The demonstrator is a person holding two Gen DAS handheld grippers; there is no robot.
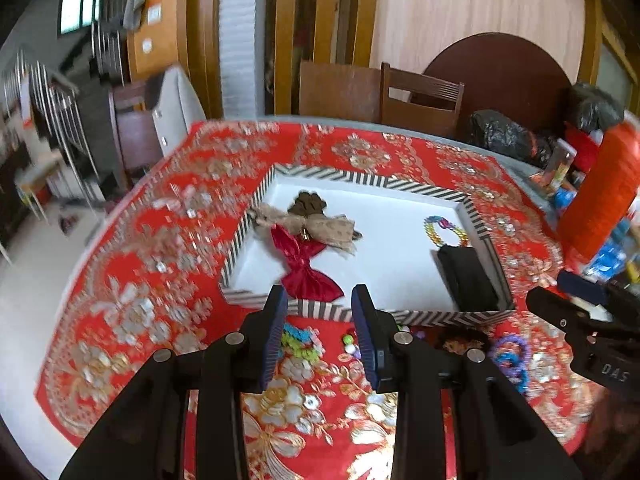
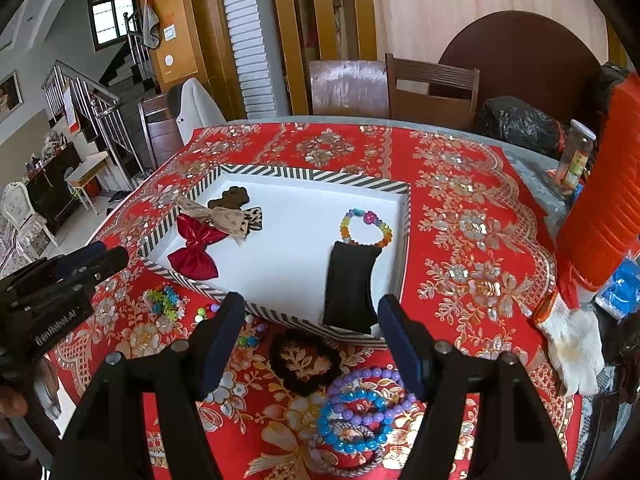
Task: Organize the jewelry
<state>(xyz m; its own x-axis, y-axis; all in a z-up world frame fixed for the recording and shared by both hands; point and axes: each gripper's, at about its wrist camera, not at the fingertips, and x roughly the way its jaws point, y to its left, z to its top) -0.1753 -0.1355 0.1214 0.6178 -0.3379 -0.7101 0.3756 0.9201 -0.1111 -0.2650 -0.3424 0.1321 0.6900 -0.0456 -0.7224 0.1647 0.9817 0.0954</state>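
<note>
Both tongs, left tongs (image 1: pixel 320 332) and right tongs (image 2: pixel 312 344), hang spread and empty over loose bracelets (image 2: pixel 360 412) lying on the near surface, just short of the striped tray (image 2: pixel 304 174) already holding bows, evidently awaiting transfer.

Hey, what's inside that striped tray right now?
Inside the striped tray: a red bow, a tan bow over a brown one, a rainbow bead bracelet, and a black cushion covering the bracelet's near edge.
</note>
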